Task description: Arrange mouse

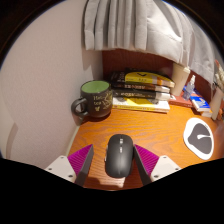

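The gripper [113, 163] has its two fingers spread wide, and the pink pads [80, 159] on their inner faces are on the left and right of a black oval computer mouse [120, 155]. The mouse lies between the fingers on the brown wooden desk [150, 130], with a small gap at each side, so the pads do not press it. Beyond the fingers, to the left, stands a dark mug with a green rim [93, 99]. Next to the mug is a stack of books [141, 90] near the wall. On the right lies a white mouse mat [200, 138]. A light curtain [135, 27] hangs behind.
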`<state>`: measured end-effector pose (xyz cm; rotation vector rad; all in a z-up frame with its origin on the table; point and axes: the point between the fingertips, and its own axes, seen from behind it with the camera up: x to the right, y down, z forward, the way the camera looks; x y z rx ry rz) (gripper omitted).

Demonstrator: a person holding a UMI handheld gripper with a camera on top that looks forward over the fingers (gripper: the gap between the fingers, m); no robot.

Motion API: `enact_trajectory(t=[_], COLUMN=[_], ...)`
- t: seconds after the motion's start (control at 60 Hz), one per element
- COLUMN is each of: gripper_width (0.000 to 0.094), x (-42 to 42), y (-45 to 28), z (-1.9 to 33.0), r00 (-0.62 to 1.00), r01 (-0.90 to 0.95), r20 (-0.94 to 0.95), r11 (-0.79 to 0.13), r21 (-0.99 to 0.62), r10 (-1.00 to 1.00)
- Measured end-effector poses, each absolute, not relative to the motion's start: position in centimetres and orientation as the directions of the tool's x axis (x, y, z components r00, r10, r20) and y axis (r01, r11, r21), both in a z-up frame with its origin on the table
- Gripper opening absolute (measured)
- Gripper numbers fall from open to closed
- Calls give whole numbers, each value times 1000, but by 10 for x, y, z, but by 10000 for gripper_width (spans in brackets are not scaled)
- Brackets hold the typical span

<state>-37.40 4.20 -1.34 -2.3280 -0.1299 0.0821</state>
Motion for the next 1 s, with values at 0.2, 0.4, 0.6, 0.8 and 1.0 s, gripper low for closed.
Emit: enact_trajectory(t=[0.2, 0.4, 0.6, 0.8, 1.0], gripper_width=[649, 422, 373, 378, 382], x=[-372, -366, -366, -291, -165], y=[44, 44, 56, 94, 102], z=[-15, -18, 13, 194, 308], r00=[995, 995, 985, 986, 992], r01=[55, 64, 121, 134, 114], r20=[-19, -16, -20, 53, 83], r11=[-708, -760, -770, -548, -371], r21=[-705, -647, -626, -826, -922], r10=[96, 98, 171, 161, 98])
